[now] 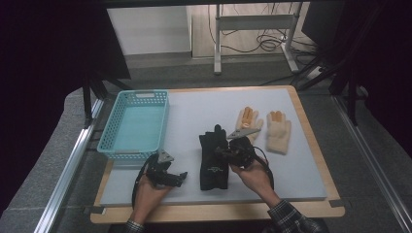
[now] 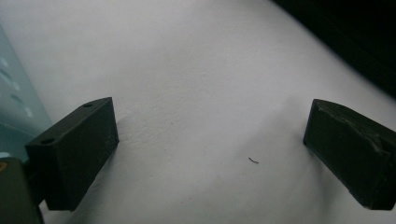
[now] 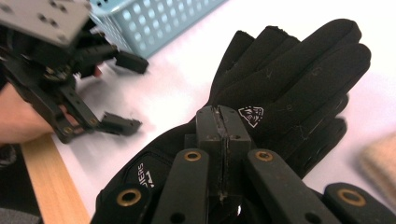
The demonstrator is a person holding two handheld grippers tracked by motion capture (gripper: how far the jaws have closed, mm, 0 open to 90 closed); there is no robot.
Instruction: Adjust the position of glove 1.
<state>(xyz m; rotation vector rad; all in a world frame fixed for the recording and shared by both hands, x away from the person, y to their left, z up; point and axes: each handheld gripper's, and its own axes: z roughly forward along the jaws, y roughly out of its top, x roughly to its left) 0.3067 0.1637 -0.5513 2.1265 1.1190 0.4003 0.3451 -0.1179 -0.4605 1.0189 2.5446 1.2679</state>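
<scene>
A pair of black gloves (image 1: 213, 165) lies stacked in the middle of the white mat, fingers pointing away from me. My right gripper (image 1: 219, 152) hovers over their cuff half. In the right gripper view its jaws (image 3: 223, 126) are pressed together with nothing between them, above the black gloves (image 3: 289, 79). My left gripper (image 1: 180, 178) rests low on the mat, left of the gloves, and is open. Bare mat lies between its jaws in the left gripper view (image 2: 210, 121). The same open gripper (image 3: 123, 93) appears in the right gripper view.
A turquoise basket (image 1: 111, 127) stands empty at the left, close to the left gripper (image 2: 18, 107) (image 3: 159, 18). Two beige gloves (image 1: 248, 121) (image 1: 278, 131) lie to the right of the black pair. The mat (image 1: 194, 109) sits on a wooden board (image 1: 218, 211).
</scene>
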